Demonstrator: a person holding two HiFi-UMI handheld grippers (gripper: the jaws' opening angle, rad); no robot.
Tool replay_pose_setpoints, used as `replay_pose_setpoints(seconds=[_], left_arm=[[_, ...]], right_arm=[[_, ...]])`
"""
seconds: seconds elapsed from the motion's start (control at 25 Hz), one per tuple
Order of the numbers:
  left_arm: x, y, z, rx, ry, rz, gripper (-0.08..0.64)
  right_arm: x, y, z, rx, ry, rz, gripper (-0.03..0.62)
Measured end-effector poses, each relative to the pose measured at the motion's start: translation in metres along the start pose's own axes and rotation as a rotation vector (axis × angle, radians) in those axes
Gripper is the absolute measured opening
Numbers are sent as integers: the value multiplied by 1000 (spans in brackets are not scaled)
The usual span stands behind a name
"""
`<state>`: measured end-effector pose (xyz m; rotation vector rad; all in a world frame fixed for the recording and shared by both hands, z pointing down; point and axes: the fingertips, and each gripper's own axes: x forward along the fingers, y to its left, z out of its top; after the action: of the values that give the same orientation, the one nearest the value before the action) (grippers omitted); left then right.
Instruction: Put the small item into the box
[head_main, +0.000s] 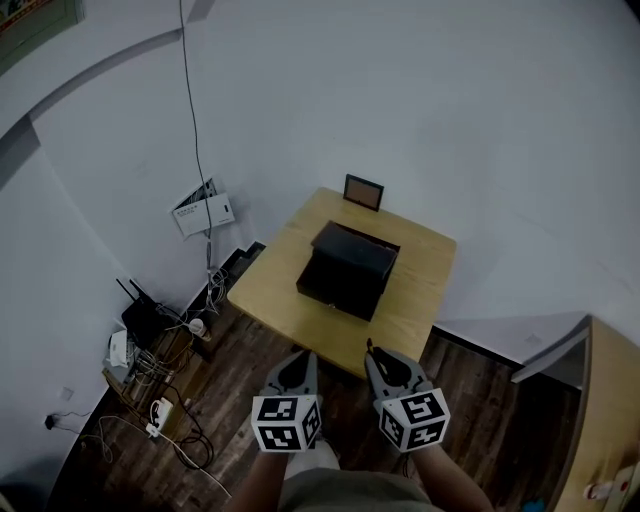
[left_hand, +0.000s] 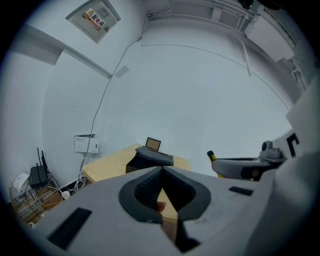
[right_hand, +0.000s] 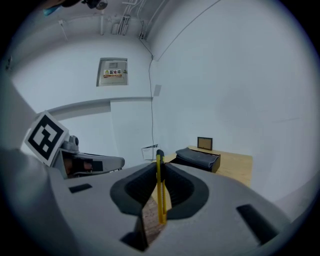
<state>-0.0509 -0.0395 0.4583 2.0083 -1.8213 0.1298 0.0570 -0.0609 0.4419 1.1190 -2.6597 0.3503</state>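
Observation:
A black box (head_main: 345, 270) stands in the middle of a light wooden table (head_main: 420, 300); it also shows as the box (left_hand: 150, 160) and the box (right_hand: 200, 160) in the two gripper views. Both grippers hover over the floor, short of the table's near edge. My right gripper (head_main: 372, 352) is shut on a thin yellow utility knife (right_hand: 161, 195) with a black tip, standing upright between the jaws. My left gripper (head_main: 303, 357) has its jaw tips together, with nothing held. The right gripper (left_hand: 240, 167) shows beside it.
A small dark picture frame (head_main: 363, 191) stands at the table's far edge against the white wall. A router and tangled cables (head_main: 150, 340) lie on the wooden floor at left. A white wall box (head_main: 205, 212) hangs low. A wooden cabinet (head_main: 610, 420) stands at right.

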Motion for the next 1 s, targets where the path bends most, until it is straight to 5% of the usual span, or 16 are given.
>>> replay_pose_setpoints(seconds=[0.6, 1.0], left_arm=[[96, 72, 33, 37, 88, -116, 2], [142, 89, 19, 33, 163, -130, 2]], right_arm=[[119, -26, 29, 8, 20, -111, 40], [172, -61, 16, 11, 76, -140, 40]])
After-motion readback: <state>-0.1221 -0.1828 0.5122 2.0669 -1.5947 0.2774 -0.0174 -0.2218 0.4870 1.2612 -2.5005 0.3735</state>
